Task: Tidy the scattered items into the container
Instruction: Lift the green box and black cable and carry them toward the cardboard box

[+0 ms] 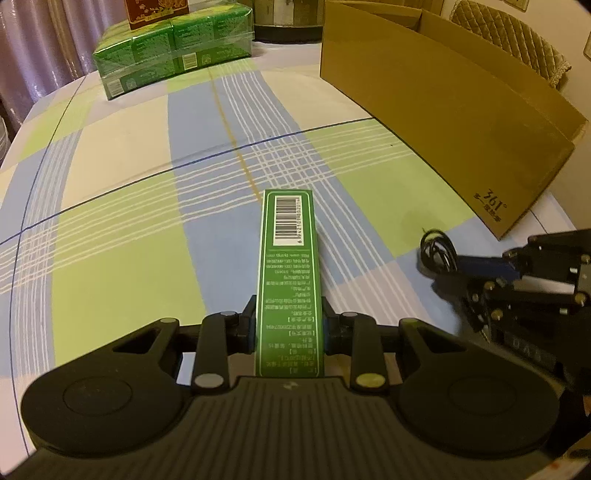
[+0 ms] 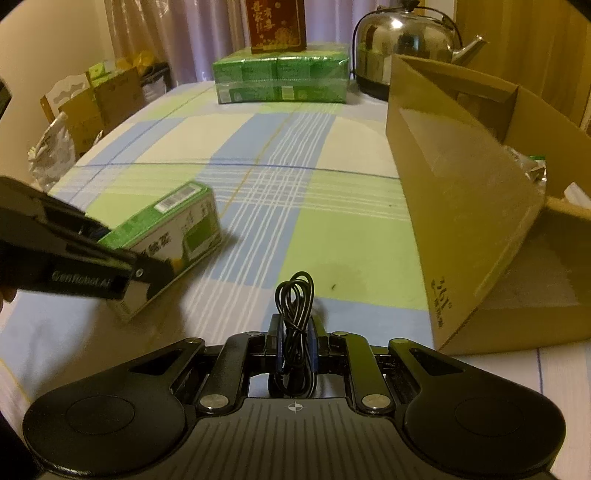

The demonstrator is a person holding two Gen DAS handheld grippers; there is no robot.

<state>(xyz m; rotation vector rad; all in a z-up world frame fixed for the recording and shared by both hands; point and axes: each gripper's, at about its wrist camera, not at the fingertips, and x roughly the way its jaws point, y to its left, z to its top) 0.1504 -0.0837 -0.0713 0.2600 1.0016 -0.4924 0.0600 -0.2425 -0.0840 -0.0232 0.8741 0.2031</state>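
Observation:
My left gripper (image 1: 289, 314) is shut on a long green box (image 1: 290, 266) with a barcode on its top face, held just above the checked tablecloth. The right wrist view shows that same green box (image 2: 173, 236) and the left gripper (image 2: 147, 273) at the left. A coiled black cable (image 2: 295, 306) sits between the fingers of my right gripper (image 2: 295, 328), which is shut on it. From the left wrist view the right gripper (image 1: 480, 266) and the black cable (image 1: 436, 251) appear at the right. The open cardboard box (image 2: 461, 206) stands to the right of both.
At the table's far end sits a wrapped pack of green boxes (image 2: 280, 77) with a red box (image 2: 277, 26) on top. A steel kettle (image 2: 406, 44) stands behind the cardboard box. Cartons and bags (image 2: 92, 99) lie beyond the left table edge.

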